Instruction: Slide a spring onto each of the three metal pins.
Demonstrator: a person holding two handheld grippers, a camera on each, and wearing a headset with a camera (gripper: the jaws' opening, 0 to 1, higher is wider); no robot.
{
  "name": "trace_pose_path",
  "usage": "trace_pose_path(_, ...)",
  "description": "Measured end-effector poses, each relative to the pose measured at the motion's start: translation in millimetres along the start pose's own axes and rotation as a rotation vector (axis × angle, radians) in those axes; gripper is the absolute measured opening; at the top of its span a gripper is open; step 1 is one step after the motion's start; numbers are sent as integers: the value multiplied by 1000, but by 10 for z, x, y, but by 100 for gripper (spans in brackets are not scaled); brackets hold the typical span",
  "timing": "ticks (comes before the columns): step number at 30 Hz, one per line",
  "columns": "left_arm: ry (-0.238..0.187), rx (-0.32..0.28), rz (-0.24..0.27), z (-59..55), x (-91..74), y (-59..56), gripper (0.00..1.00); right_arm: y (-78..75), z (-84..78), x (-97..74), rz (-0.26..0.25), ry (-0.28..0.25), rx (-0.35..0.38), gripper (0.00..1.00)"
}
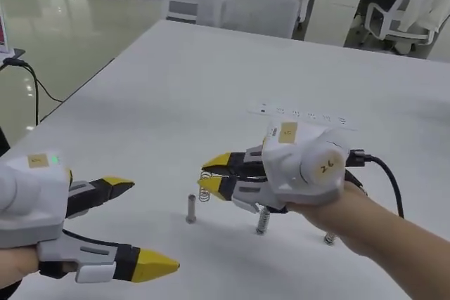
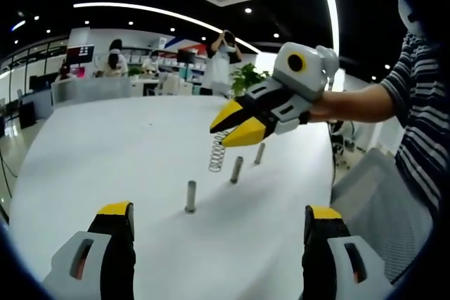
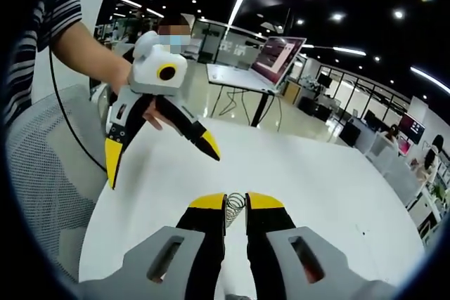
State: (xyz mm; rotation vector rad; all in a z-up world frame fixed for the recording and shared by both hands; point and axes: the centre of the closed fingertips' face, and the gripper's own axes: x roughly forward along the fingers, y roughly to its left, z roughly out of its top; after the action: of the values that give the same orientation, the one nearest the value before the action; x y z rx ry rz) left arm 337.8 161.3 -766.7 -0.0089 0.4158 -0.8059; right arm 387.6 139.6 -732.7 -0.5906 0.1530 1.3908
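My right gripper [image 1: 204,175] is shut on a small coil spring [image 1: 205,185] that hangs from its yellow tips. It hovers just above and right of a bare metal pin [image 1: 190,209] standing upright on the white table [image 1: 211,89]. In the right gripper view the spring [image 3: 235,209] sits pinched between the jaws of this gripper [image 3: 235,201]. A second pin [image 1: 262,221] and a third pin [image 1: 329,238] each appear to carry a spring. My left gripper [image 1: 151,226] is open and empty at the near left. In its own view the bare pin [image 2: 190,196] stands ahead and the spring [image 2: 218,154] hangs above it.
A white power strip [image 1: 302,114] lies on the table beyond the right gripper, whose black cable [image 1: 387,173] trails to the right. A grey chair [image 1: 246,8] stands at the far edge of the table. People and desks fill the office beyond.
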Motion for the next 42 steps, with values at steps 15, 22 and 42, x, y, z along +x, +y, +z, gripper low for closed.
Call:
trace_pose_path(15, 6, -6, -1, -30, 2, -1, 98, -69, -87, 252, -6, 25, 32, 7)
trace_pose_path(22, 3, -8, 1, -19, -3, 8, 98, -49, -131, 303, -2, 34, 44, 7)
trace_pose_path(42, -5, -15, 5, -12, -15, 18, 97, -84, -147, 312, -13, 31, 55, 7)
